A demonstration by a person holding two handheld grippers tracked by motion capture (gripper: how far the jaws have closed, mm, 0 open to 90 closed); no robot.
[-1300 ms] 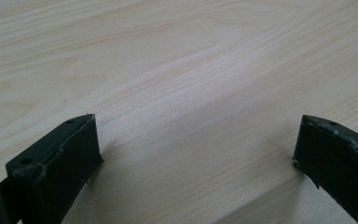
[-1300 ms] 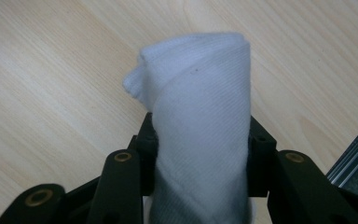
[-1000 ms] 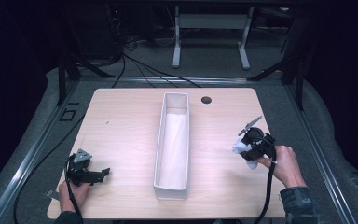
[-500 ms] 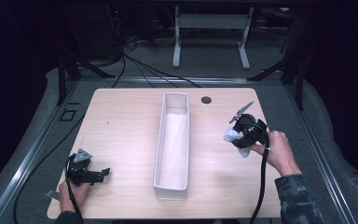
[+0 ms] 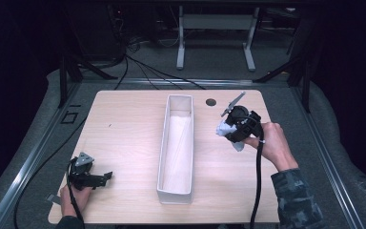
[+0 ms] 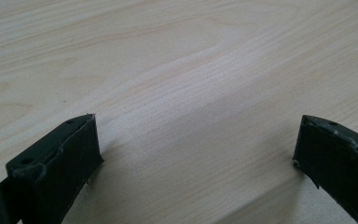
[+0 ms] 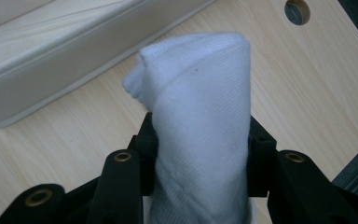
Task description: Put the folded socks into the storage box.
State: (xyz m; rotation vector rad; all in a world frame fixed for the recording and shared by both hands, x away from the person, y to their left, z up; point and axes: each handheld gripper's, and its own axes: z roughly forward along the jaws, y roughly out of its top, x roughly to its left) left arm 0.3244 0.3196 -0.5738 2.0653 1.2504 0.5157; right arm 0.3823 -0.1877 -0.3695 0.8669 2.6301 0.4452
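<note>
My right gripper [image 5: 225, 129] hangs above the table just right of the long white bin [image 5: 188, 143], shut on a rolled white cloth [image 7: 200, 121]. The cloth [image 5: 224, 129] sticks out past the jaws toward the bin, and a bit of it hangs below the hand. In the right gripper view the bin's wall [image 7: 65, 60] runs across the upper left. My left gripper [image 5: 100, 178] rests low on the table near the front left corner, its jaws open with bare wood between them [image 6: 191, 154].
The wooden table [image 5: 124, 129] has a round cable hole [image 5: 211, 102] at the back, right of the bin's far end. The same hole [image 7: 297, 11] appears in the right gripper view. Black cables trail from both grippers. Dark floor and metal frames surround the table.
My right gripper has carried the cloth left and toward the back, closer to the bin. The left gripper has stayed where it was.
</note>
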